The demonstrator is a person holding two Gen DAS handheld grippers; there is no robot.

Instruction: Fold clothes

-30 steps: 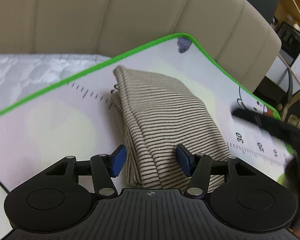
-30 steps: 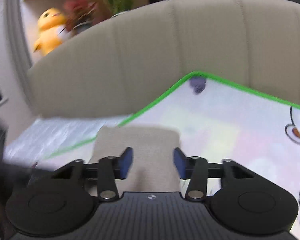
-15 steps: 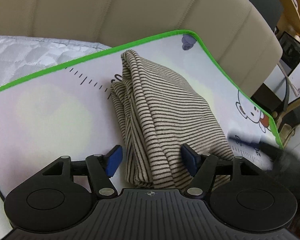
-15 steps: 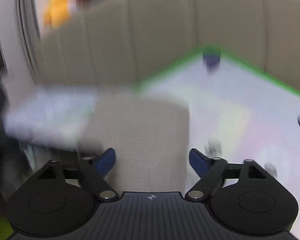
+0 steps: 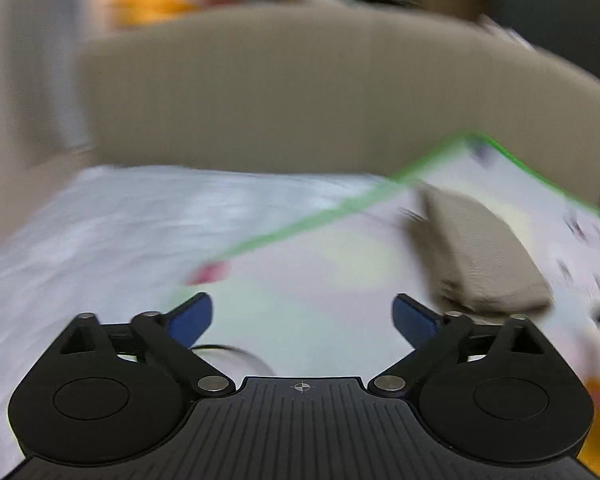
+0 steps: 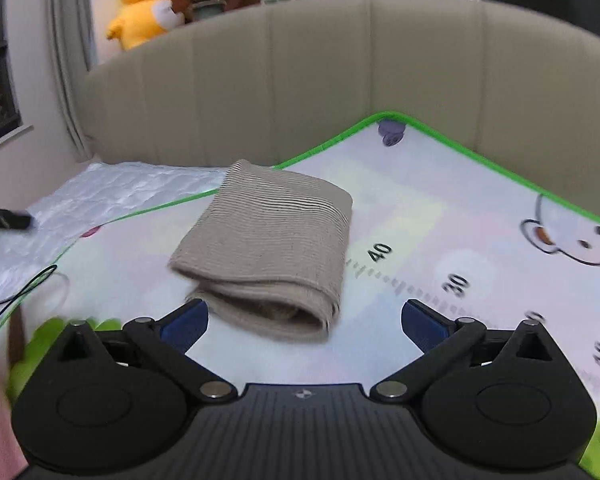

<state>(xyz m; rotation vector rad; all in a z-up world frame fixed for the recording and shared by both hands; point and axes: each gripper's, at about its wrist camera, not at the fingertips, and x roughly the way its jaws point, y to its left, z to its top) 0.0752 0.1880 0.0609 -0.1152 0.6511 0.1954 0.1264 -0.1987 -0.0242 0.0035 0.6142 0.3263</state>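
The folded striped garment (image 6: 268, 248) lies on the play mat (image 6: 460, 216) just ahead of the right gripper (image 6: 304, 320), whose jaws are opening empty; the left gripper (image 5: 302, 316), likewise opening with nothing between them, seems farther, the cloth off to its right in a blurred view.

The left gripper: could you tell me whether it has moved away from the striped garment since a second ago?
Yes. The left gripper, jaws opening and empty, has swung left: the folded striped garment that sat between its fingers now lies off to the right on the green-edged mat.
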